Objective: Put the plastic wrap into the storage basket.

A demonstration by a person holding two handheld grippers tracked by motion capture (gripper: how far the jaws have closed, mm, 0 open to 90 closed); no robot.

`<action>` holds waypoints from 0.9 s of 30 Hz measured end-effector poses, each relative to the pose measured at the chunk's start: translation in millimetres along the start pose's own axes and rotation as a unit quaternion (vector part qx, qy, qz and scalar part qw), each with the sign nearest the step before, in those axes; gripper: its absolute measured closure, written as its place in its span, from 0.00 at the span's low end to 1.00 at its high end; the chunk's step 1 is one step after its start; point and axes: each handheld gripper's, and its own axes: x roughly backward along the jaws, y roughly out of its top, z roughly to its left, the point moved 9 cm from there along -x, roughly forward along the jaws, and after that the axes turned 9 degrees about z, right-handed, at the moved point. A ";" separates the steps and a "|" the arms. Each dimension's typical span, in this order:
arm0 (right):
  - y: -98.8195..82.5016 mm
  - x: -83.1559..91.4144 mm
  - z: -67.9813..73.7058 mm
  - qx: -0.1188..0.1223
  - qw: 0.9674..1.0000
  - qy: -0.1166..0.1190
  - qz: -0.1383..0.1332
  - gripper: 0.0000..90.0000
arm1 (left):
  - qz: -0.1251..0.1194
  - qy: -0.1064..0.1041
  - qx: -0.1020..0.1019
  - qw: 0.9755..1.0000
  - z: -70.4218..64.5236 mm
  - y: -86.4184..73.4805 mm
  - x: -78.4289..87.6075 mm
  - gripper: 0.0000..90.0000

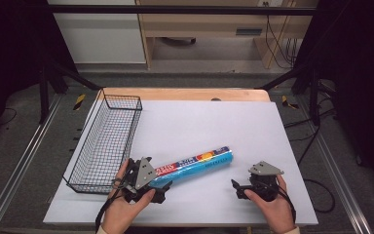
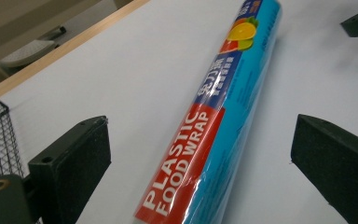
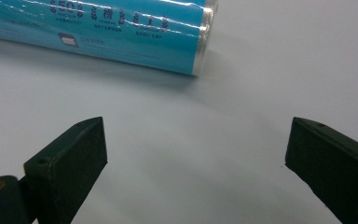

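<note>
Lying flat on the white table sheet [image 1: 214, 122], the roll of plastic food wrap [image 1: 195, 165] is your landmark: a blue tube with a red label band, set on a slant, its near end toward your left hand and its far end toward the table's middle. Your left gripper [image 1: 163, 190] sits at that near end, jaws spread wide with the roll running up between them; in the left gripper view the roll [image 2: 214, 135] passes between the two black pads [image 2: 74, 158] with a gap on each side, touching neither. Your right gripper [image 1: 234, 187] rests on the sheet near the roll's far end but apart from it, jaws likewise wide and empty; in the right gripper view the roll's capped end [image 3: 200, 37] lies ahead of the pads [image 3: 70, 163], with bare sheet in between. The black wire basket [image 1: 104, 141] stands beside the roll's near end, along the sheet's left edge, with nothing visible inside it.
</note>
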 end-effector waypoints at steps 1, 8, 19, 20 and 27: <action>-0.5 0.4 -0.3 -0.002 1.000 -0.001 0.000 0.07 | 0.003 -0.004 -0.004 1.000 -0.7 3.2 -0.6 0.06; -1.6 1.6 0.4 0.002 1.000 0.004 0.000 0.07 | 0.068 -0.027 -0.060 0.995 -4.9 17.6 -17.9 0.07; -1.0 1.9 4.9 0.006 1.000 0.014 0.003 0.07 | 0.193 -0.050 -0.103 0.974 2.5 25.2 -57.4 0.08; -1.0 1.9 5.2 0.007 1.000 0.016 0.003 0.07 | 0.197 -0.052 -0.102 0.974 3.2 25.6 -60.9 0.08; -1.0 0.6 6.3 0.006 1.000 0.021 0.005 0.07 | 0.219 -0.085 -0.097 0.967 -3.2 28.3 -82.2 0.12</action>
